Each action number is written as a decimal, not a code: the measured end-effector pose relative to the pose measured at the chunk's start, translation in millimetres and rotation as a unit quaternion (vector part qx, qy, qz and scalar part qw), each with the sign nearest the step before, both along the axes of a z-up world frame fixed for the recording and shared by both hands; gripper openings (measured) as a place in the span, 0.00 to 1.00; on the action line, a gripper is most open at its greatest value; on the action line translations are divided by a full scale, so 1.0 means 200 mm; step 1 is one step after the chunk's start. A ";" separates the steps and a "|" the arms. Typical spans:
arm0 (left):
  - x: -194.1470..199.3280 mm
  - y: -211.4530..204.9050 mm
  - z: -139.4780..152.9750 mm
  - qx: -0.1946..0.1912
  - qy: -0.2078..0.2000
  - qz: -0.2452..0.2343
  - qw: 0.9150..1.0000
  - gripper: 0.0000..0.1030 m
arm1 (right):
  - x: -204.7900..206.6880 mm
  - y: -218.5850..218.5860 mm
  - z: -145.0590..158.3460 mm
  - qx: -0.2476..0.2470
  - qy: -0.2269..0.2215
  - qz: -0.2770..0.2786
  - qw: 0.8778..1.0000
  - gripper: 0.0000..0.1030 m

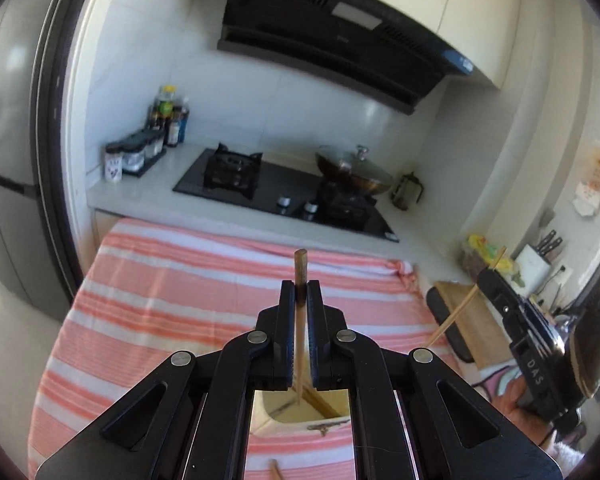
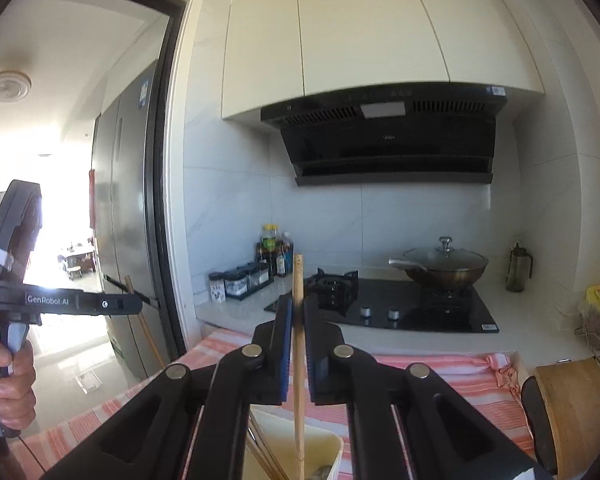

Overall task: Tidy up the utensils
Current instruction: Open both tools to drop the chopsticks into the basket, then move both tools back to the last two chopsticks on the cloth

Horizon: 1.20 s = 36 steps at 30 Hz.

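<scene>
At the lower centre of the left wrist view, the black two-finger left gripper [image 1: 300,292] is seen pinching a brown-tipped wooden chopstick [image 1: 301,268], which stands almost upright between the closed-in fingers. Its dark upper end rises above the fingertips, and its lower end reaches down into a cream-coloured rectangular utensil holder [image 1: 284,410] visible beneath the gripper body. More sticks are seen leaning inside that holder. The holder rests on a pink-and-white striped cloth [image 1: 160,300] that fills the middle of the frame.

At the right edge of the same view, the black right gripper [image 1: 485,279] is seen from the side, with a pale bamboo chopstick [image 1: 456,316] held slantwise in it.

In the right wrist view, the right gripper [image 2: 298,304] occupies the lower centre, its fingers pressed against the pale bamboo chopstick [image 2: 298,360], which runs vertically from above the fingertips down into the cream holder [image 2: 324,446] at the bottom edge. Thin sticks [image 2: 260,452] are seen lying against the holder's left side. At the left of this frame, the left gripper [image 2: 138,305] is shown in profile, gripped by a bare hand [image 2: 12,384].

In the upper half of both views, a black gas hob [image 2: 384,304] with a lidded wok [image 2: 446,266] and a black range hood [image 2: 384,136] are visible.
</scene>
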<state>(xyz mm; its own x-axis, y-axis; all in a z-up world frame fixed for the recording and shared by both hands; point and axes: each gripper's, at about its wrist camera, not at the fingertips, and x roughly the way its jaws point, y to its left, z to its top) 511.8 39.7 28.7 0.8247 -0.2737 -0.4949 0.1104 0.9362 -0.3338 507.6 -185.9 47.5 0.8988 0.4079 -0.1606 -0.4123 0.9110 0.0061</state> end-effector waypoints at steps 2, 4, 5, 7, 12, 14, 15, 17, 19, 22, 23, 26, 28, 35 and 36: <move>0.08 -0.01 -0.11 0.002 0.028 -0.004 1.000 0.04 | 0.10 0.03 -0.13 -0.016 0.035 0.002 0.999 0.06; 0.13 -0.05 -0.20 0.010 0.053 -0.015 0.998 0.04 | 0.18 0.04 -0.26 -0.022 0.077 0.007 0.997 0.06; 0.15 -0.07 -0.24 0.018 0.065 -0.021 0.998 0.04 | 0.22 0.03 -0.32 -0.023 0.099 0.010 0.995 0.06; 0.20 -0.12 -0.32 0.032 0.087 -0.036 0.995 0.04 | 0.27 0.02 -0.42 -0.022 0.138 0.016 0.990 0.06; 0.21 -0.20 -0.44 0.029 0.134 -0.072 0.988 0.30 | 0.35 0.01 -0.56 -0.002 0.221 0.031 0.975 0.09; 0.14 -0.18 -0.46 0.027 0.138 -0.069 0.988 0.68 | 0.29 -0.01 -0.56 0.008 0.229 0.029 0.973 0.16; 0.09 -0.17 -0.47 0.032 0.134 -0.065 0.988 0.80 | 0.24 -0.04 -0.55 0.018 0.229 0.031 0.973 0.23; -0.05 -0.14 -0.49 0.048 0.131 -0.068 0.988 0.84 | 0.11 -0.12 -0.54 0.033 0.223 0.031 0.974 0.54; -0.19 -0.11 -0.56 0.070 0.142 -0.063 0.985 0.87 | -0.04 -0.20 -0.57 0.024 0.216 0.028 0.976 0.56; -0.44 -0.07 -0.72 0.087 0.162 -0.045 0.982 0.93 | -0.26 -0.31 -0.72 -0.031 0.229 0.002 0.973 0.56; -0.52 -0.06 -0.79 0.087 0.172 -0.037 0.981 0.93 | -0.34 -0.34 -0.80 -0.052 0.236 -0.012 0.970 0.56; -0.71 -0.07 -0.97 0.079 0.200 -0.013 0.977 0.93 | -0.57 -0.44 -1.03 -0.084 0.278 -0.044 0.956 0.56; -0.80 -0.10 -1.05 0.063 0.202 -0.003 0.977 0.93 | -0.72 -0.49 -1.13 -0.077 0.302 -0.056 0.949 0.56; -0.87 -0.22 -1.14 0.098 0.165 0.027 0.981 0.93 | -0.92 -0.56 -1.32 -0.068 0.322 -0.109 0.938 0.56; -0.86 -0.22 -1.15 0.102 0.165 0.030 0.980 0.93 | -0.92 -0.57 -1.33 -0.065 0.330 -0.111 0.935 0.56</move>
